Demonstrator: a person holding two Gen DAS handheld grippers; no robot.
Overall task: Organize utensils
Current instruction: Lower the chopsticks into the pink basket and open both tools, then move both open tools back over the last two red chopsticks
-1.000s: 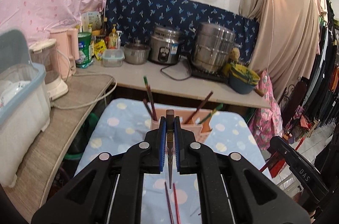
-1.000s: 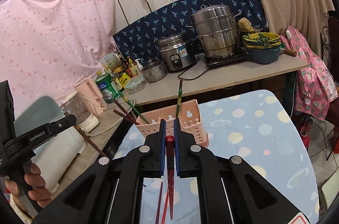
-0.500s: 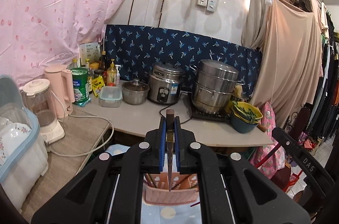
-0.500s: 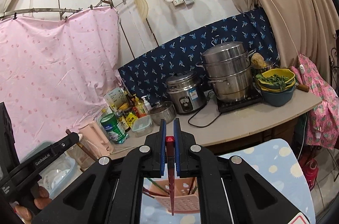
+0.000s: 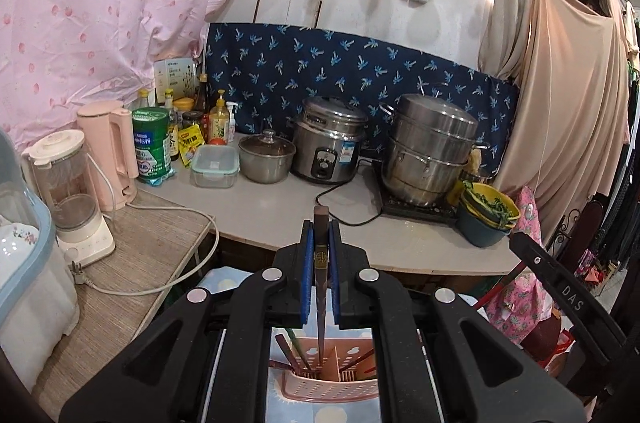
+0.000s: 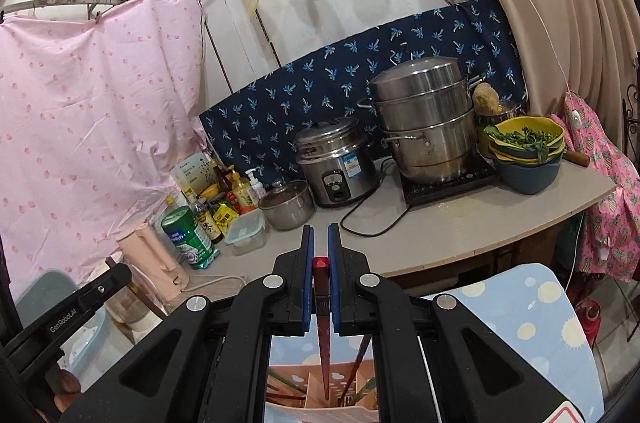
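My left gripper (image 5: 320,235) is shut on a dark brown chopstick (image 5: 320,287) that hangs tip down into the pink perforated utensil holder (image 5: 332,389). Several chopsticks lean inside the holder. My right gripper (image 6: 320,241) is shut on a red chopstick (image 6: 322,335), held upright with its tip over the same holder (image 6: 320,399). The holder stands on a blue table with pale dots (image 6: 536,315). The other gripper shows at the edge of each view: the right one in the left wrist view (image 5: 560,287), the left one in the right wrist view (image 6: 72,311).
A counter (image 5: 280,207) behind the table carries a rice cooker (image 5: 330,139), a steel steamer pot (image 5: 430,147), a small lidded pot (image 5: 266,153), bottles and stacked bowls of greens (image 5: 486,219). A blender (image 5: 70,199) and pink kettle (image 5: 108,151) stand left.
Both grippers have lifted and tilted up from the table and moved over the holder. Each chopstick now hangs tip down at the holder instead of above the tabletop.
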